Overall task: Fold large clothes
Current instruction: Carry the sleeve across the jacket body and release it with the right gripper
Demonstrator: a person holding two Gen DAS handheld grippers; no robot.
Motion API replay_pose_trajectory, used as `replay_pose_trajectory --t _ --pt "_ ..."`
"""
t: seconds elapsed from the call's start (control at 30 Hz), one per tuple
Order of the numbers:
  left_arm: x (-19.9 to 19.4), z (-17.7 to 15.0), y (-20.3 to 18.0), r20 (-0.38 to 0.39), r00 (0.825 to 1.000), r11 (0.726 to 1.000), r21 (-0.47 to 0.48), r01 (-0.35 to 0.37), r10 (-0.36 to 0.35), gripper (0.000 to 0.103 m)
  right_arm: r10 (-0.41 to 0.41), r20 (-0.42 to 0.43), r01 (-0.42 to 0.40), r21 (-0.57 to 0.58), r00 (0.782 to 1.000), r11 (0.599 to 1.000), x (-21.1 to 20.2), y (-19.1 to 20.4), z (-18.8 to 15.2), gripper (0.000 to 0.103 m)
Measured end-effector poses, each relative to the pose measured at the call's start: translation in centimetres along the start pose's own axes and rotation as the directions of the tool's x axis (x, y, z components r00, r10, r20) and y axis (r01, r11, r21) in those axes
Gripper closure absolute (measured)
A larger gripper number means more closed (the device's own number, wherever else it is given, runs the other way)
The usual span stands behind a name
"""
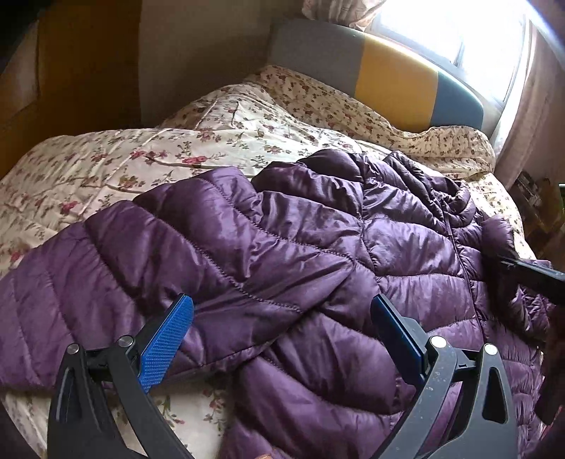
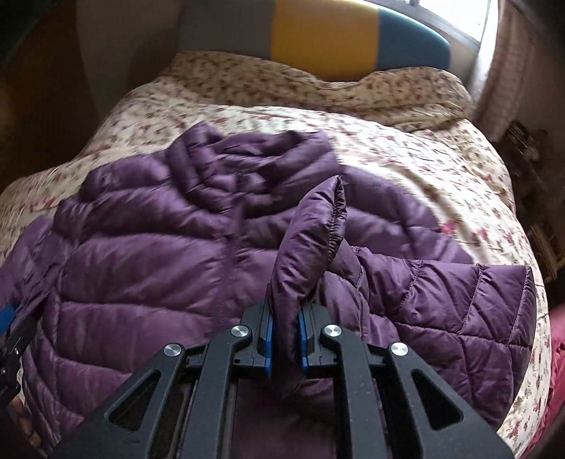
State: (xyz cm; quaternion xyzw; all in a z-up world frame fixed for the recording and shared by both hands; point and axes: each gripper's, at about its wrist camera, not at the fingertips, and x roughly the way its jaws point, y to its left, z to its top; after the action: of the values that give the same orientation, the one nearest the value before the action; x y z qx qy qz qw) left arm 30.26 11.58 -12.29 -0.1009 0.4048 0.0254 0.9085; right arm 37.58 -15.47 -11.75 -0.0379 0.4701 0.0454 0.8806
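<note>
- One purple quilted jacket (image 1: 289, 247) is lying spread across one bed, on a floral bedspread (image 1: 106, 166); two claws are working over it.
- The left claw (image 1: 282, 317) is hovering above the lower part of the jacket with its jaws standing wide apart; nothing is sitting between its two blue pads (image 1: 166, 339).
- The right claw (image 2: 285, 332) is pinching a fold of the jacket's sleeve (image 2: 310, 240) between its two blue pads, jaws nearly closed; the sleeve cuff is standing up beyond the fingertips.
- In the left view, the right claw is showing only as a dark bar at the right edge, touching the jacket's far side.
- The jacket's left edge is reaching almost to the near-left edge of the bed; bare bedspread is lying open beyond the collar, toward the headboard (image 1: 395, 81).
- To the right of the jacket, a strip of bedspread is staying free up to the bed's edge.
- The jacket shell is looking glossy and puffy, stitched in horizontal channels on the body and in diamonds on the right panel (image 2: 459, 310).
- The headboard is showing three padded sections: grey, yellow and blue.
- One bright window (image 1: 459, 31) with a curtain is sitting behind the headboard.
</note>
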Motion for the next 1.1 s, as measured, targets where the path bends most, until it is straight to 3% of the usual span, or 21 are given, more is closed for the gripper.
replay_pose_trajectory --t 0.17,0.4,0.77,0.83,0.9,1.07,1.1 --pt "-0.3 -0.3 0.7 0.0 1.0 1.0 -0.018 -0.016 0.016 0.003 0.0 0.004 0.001 -0.052 1.0 0.999 0.3 2.6 -0.7 0.093" --pt "-0.9 -0.5 1.0 0.012 0.999 0.999 -0.014 -0.035 0.035 0.003 -0.058 0.028 0.061 -0.16 0.998 0.985 0.6 6.0 -1.0 0.093" --pt "-1.4 -1.4 3.4 0.004 0.999 0.997 -0.063 -0.042 0.042 0.003 -0.138 0.059 0.15 -0.392 0.989 0.908 2.5 12.9 -2.2 0.093" --pt "-1.6 -1.4 3.6 -0.001 0.999 0.997 -0.063 -0.046 0.046 0.003 -0.145 0.071 0.162 -0.398 0.987 0.903 2.4 13.1 -2.5 0.086" --pt "-1.9 -1.4 3.6 0.007 0.999 0.997 -0.062 -0.047 0.048 0.003 -0.136 0.087 0.16 -0.406 0.987 0.9 1.8 13.2 -2.7 0.058" --pt "-2.8 -1.1 2.4 0.029 0.999 0.999 -0.044 -0.024 0.025 0.003 -0.112 0.144 0.161 -0.4 0.983 0.902 -1.4 12.4 -3.3 0.021" --pt "-2.8 -1.1 2.1 0.029 0.999 0.999 -0.043 -0.013 0.015 0.003 -0.112 0.153 0.164 -0.395 0.982 0.904 -2.1 11.8 -3.5 0.018"
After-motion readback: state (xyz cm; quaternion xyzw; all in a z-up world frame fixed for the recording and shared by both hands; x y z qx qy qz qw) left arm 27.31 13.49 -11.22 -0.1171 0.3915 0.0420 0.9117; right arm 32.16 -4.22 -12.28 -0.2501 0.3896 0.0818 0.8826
